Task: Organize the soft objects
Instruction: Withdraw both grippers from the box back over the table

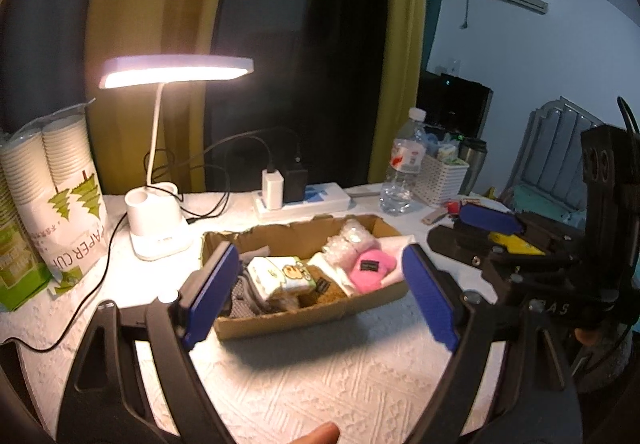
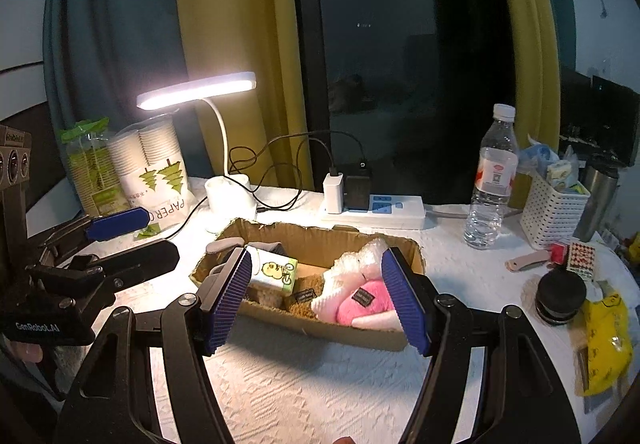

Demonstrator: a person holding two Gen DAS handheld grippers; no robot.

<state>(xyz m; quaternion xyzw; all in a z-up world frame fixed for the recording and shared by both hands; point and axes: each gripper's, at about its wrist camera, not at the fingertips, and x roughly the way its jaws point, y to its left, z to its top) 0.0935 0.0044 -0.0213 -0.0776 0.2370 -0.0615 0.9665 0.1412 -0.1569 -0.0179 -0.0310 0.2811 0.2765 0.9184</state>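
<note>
A shallow cardboard box (image 1: 376,300) (image 2: 320,240) sits mid-table on the white cloth. It holds a pink plush (image 1: 370,270) (image 2: 366,302), a green-and-white tissue pack (image 1: 282,276) (image 2: 274,270), bubble wrap (image 1: 348,240) (image 2: 368,250), brown pads and grey cloth. My left gripper (image 1: 316,292) is open and empty, held just before the box. My right gripper (image 2: 320,300) is open and empty, also facing the box. Each gripper shows at the edge of the other's view.
A lit desk lamp (image 1: 160,224) (image 2: 230,196) stands behind the box at left, next to a paper cup pack (image 1: 64,196). A power strip (image 2: 376,210), water bottle (image 2: 490,180), white basket (image 2: 554,208), black jar (image 2: 560,296) and yellow bag (image 2: 604,344) stand at right.
</note>
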